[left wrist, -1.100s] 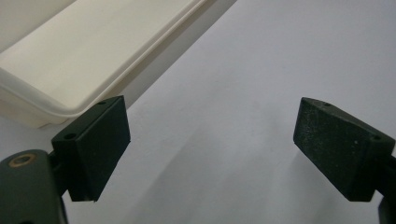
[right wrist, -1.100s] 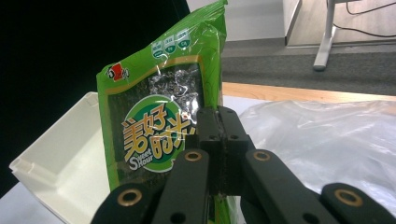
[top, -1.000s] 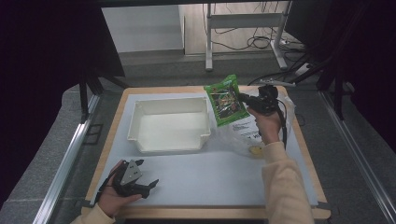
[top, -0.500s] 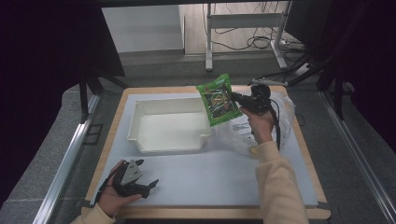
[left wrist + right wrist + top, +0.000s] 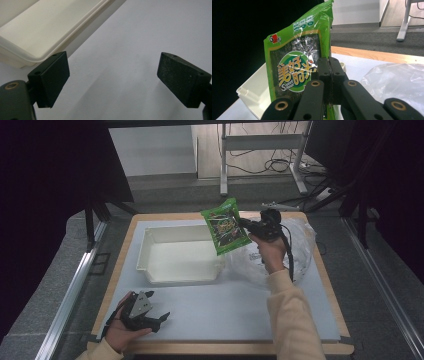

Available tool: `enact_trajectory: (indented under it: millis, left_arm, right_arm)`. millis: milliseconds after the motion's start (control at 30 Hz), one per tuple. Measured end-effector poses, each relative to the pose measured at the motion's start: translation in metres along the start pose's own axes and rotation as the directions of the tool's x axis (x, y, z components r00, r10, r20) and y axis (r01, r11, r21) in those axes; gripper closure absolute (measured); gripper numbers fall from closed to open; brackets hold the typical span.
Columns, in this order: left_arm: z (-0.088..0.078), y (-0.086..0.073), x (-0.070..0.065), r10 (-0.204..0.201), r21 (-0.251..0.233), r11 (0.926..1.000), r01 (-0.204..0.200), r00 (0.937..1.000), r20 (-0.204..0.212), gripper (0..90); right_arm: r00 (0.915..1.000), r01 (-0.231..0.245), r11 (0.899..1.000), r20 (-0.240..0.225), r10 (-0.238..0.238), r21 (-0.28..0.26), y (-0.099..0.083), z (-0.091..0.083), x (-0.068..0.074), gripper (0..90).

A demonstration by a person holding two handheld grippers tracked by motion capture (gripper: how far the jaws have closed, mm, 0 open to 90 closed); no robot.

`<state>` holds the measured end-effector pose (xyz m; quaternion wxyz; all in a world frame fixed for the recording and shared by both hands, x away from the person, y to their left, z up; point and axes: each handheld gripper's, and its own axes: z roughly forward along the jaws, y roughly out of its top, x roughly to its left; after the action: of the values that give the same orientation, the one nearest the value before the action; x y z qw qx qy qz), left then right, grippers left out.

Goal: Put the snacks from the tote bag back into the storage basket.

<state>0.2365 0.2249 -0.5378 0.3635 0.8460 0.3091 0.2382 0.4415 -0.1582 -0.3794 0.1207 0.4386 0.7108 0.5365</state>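
My right gripper (image 5: pixel 246 226) is shut on the edge of a green snack packet (image 5: pixel 225 226), holding it in the air over the right end of a white plastic tray (image 5: pixel 150 240). In the right gripper view the packet (image 5: pixel 297 67) stands upright, pinched at its right edge between the closed jaws of that gripper (image 5: pixel 329 75). My left gripper (image 5: pixel 161 317) rests low near the table's front left corner, open, with nothing between its fingers. The left gripper view has its jaws wide apart over bare white table, with the tray's corner (image 5: pixel 37 32) to the upper left.
A crumpled clear plastic bag (image 5: pixel 295 251) lies on the table to the right of the tray, under my right hand. The white work surface has a wooden border (image 5: pixel 225 347). A desk frame and cables stand on the floor beyond the table.
The right gripper has carried the green packet leftward and a little higher, from above the bag toward the tray's right end. The left gripper has stayed put.
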Motion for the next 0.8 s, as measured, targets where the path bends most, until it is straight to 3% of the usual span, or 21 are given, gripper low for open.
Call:
enact_trajectory:
  millis: [800]
  left_arm:
    - [0.001, -0.001, 0.001, -0.003, 0.001, 1.0, 0.003, 1.0, 0.002, 10.8]
  right_arm:
    - [0.998, 0.009, 1.0, -0.062, -0.008, 0.017, 0.001, 0.024, 0.026, 89.8]
